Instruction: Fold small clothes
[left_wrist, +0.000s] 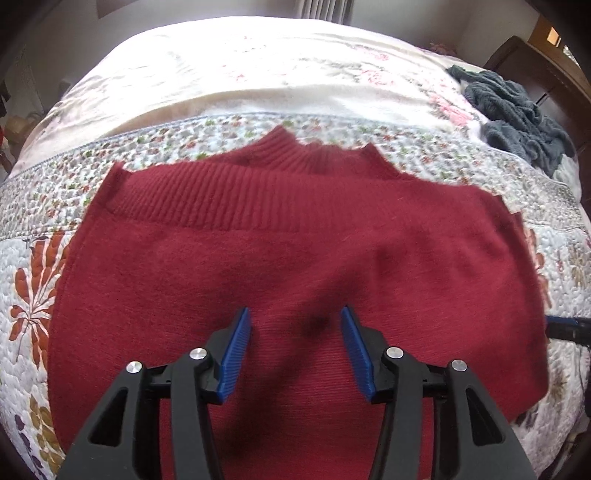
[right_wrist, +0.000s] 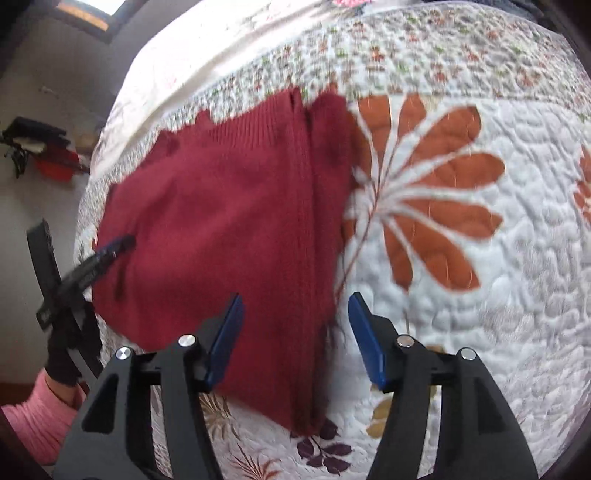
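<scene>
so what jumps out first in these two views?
The red sweater, lying partly folded on the floral quilt, fills the middle of both views. Both tongs are open above it: the left tongs over its middle, the right tongs straddling its folded edge. A dark knit pile sits at the bed's far right.

One red sweater (left_wrist: 295, 258), one grey garment (left_wrist: 517, 110), two claws (left_wrist: 295, 314)
</scene>
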